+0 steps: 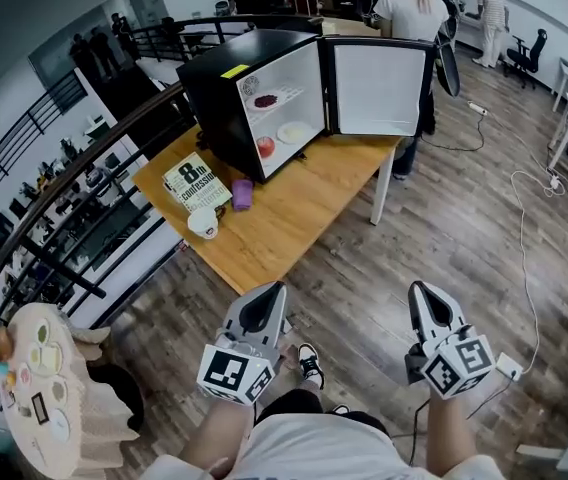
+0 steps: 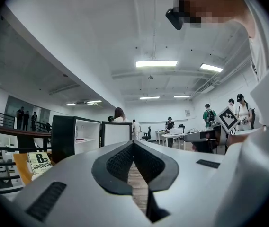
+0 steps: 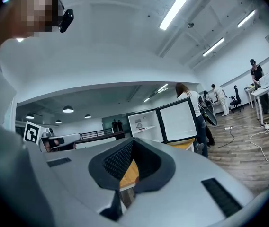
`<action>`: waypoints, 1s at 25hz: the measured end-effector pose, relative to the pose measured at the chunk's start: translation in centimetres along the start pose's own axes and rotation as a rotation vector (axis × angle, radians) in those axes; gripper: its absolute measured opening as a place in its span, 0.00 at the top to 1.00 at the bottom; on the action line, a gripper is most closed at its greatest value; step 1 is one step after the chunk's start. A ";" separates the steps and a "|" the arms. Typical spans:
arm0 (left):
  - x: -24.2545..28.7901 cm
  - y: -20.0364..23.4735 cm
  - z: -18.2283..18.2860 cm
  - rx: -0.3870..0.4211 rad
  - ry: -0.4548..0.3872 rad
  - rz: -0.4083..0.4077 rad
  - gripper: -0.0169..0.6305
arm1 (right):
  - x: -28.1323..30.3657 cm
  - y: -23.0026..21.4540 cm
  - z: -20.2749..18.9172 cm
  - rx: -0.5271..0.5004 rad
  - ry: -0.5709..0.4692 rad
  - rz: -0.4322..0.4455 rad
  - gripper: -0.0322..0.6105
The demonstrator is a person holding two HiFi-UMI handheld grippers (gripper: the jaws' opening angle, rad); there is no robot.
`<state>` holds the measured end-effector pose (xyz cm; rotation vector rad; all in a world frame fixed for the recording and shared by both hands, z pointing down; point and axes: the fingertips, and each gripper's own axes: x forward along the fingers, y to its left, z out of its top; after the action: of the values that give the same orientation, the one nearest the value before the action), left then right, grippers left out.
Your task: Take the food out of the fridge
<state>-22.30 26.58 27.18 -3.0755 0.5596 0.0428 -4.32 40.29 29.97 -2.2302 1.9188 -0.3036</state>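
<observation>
Holding both tools level in front of me, I see the left gripper with its jaws pressed together and nothing between them. The right gripper is closed as well, and empty. Both are over the wooden floor, well short of the table. My dark shoe shows between them, close to my body. At my near left is a round beige tray with small items I cannot identify.

Farther out stands the wooden table. On its near left part sits a white cup. Just beyond the cup a purple object lies beside a book with "8th confession" on its cover.

At the table's far end is the black mini fridge, with its door swung wide open to the right. The food is all inside. A plate of dark red food is on the top shelf, and a pale plate is on the shelf below. A round red fruit sits at the bottom left.

Behind the open door stands a person in a white top. A black railing runs along the left side, and a white cable trails over the floor at right.
</observation>
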 end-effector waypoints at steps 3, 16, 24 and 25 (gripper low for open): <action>2.2 0.3 -0.4 -0.008 -0.007 -0.016 0.96 | 1.1 -1.1 0.4 -0.019 0.002 -0.005 0.92; 11.1 9.8 -0.8 -0.022 -0.026 0.013 0.96 | 14.2 -3.5 2.7 -0.057 0.034 0.019 0.92; 13.9 18.5 -1.6 -0.040 -0.024 0.076 0.96 | 25.0 -2.6 2.9 -0.072 0.089 0.063 0.92; 14.1 19.4 -1.8 -0.040 -0.025 0.081 0.96 | 26.2 -2.4 3.0 -0.073 0.093 0.067 0.92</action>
<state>-15.96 3.44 28.34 -3.0843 0.6904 0.0937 2.57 14.80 28.67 -2.2281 2.0791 -0.3382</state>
